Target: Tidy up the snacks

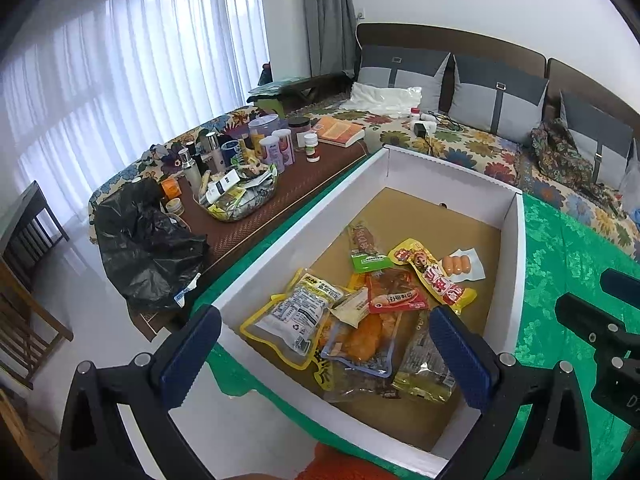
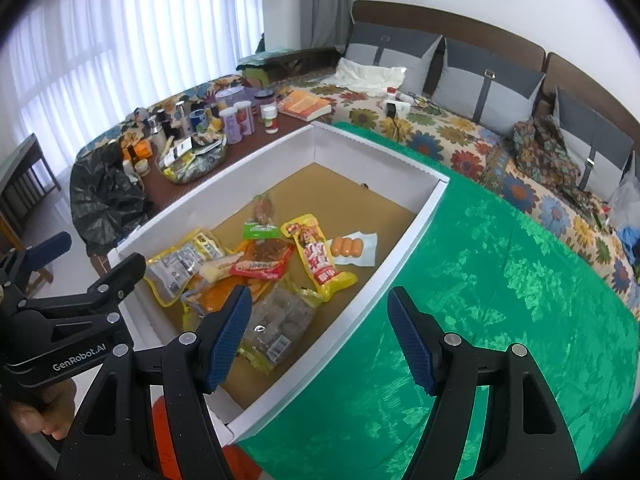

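Left wrist view: the left tool (image 1: pixel 326 344) gapes empty above one white cardboard box (image 1: pixel 516 264) on the green-clothed tabletop (image 1: pixel 560 248), holding about eight snack packets (image 1: pixel 372 304).

Right wrist view: the right tool (image 2: pixel 320 332) gapes empty astride the box's wall; one pack of three orange sausages (image 2: pixel 349 247) lies inside.

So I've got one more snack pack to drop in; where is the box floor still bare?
The far end of the box, beyond the sausage pack up to the far wall, is bare brown floor. The near half is crowded with overlapping snack packs.
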### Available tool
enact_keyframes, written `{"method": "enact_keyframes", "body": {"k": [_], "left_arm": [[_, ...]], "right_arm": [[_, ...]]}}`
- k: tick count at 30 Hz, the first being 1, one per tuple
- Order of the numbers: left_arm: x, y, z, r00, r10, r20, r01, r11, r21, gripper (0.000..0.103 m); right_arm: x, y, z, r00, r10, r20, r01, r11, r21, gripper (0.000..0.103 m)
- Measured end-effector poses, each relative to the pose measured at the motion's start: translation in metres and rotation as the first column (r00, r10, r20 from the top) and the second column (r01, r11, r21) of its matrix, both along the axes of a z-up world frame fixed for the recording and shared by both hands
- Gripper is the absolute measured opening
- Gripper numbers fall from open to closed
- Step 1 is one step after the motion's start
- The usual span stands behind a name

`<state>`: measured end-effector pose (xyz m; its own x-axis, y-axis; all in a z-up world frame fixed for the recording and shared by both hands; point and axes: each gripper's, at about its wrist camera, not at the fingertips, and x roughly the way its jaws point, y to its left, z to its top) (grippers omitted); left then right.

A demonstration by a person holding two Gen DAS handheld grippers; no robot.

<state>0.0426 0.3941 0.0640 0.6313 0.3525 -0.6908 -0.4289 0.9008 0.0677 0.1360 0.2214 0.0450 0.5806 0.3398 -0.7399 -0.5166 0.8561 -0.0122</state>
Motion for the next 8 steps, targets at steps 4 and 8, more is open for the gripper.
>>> {"method": "enact_keyframes", "body": {"k": [4,8], "left_arm": [[0.0012,0.0031,-0.0043,1.0,0.002,-0.007,-0.002,0.999,-0.036,0.103],[0.0016,0.0037,-0.0086,1.0,0.002,-0.02,-0.003,0.998,-0.06,0.103]], "right_arm": [[0.0,0.0018,-0.003,1.0,0.005,-0.003,-0.005,1.0,-0.003,0.074],[0.0005,0.0028,-0.0045,1.0,0.006,-0.008,-0.006,1.0,-0.001,0.074]]}}
